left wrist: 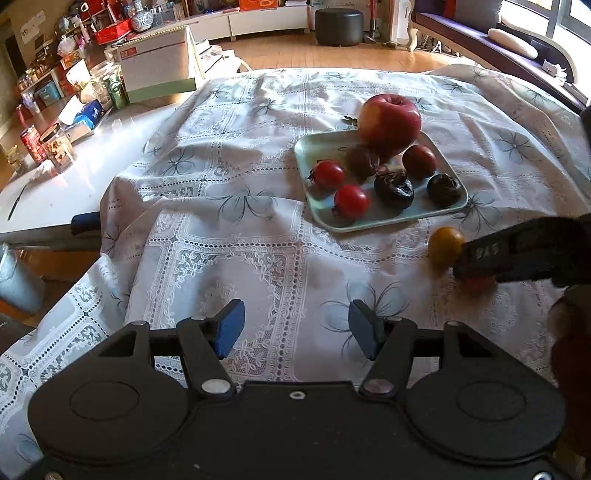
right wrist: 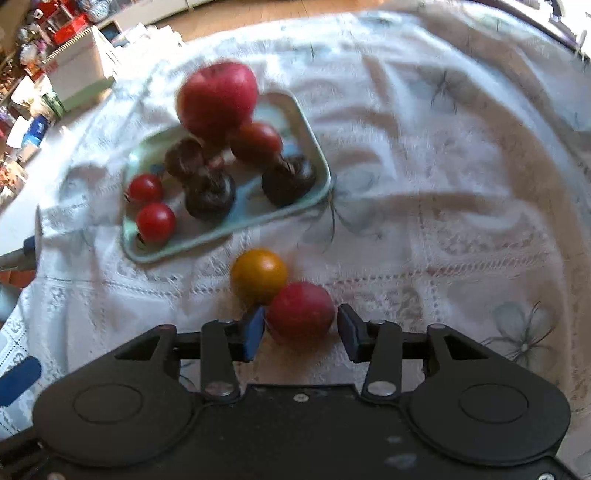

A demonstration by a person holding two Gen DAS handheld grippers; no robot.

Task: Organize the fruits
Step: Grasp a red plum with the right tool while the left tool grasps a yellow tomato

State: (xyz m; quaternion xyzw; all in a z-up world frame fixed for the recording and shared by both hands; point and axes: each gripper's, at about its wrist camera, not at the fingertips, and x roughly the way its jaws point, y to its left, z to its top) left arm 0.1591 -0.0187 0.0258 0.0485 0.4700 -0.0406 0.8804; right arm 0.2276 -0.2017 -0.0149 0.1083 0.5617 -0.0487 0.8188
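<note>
A pale green tray (left wrist: 402,217) (right wrist: 314,147) on the lace tablecloth holds a big red apple (left wrist: 389,122) (right wrist: 218,98), several small red tomatoes (left wrist: 351,201) (right wrist: 155,221) and dark wrinkled fruits (left wrist: 393,190) (right wrist: 209,195). A yellow tomato (left wrist: 445,245) (right wrist: 258,275) and a red fruit (right wrist: 299,312) lie on the cloth in front of the tray. My right gripper (right wrist: 301,326) is open with its jaws on either side of the red fruit, a small gap showing. It shows in the left wrist view (left wrist: 476,271) beside the yellow tomato. My left gripper (left wrist: 295,326) is open and empty over the cloth.
A white table (left wrist: 74,184) to the left carries cans, jars and a cardboard box (left wrist: 155,62). The tablecloth (left wrist: 240,240) is wrinkled. A sofa (left wrist: 498,44) and a dark stool (left wrist: 339,26) stand at the back.
</note>
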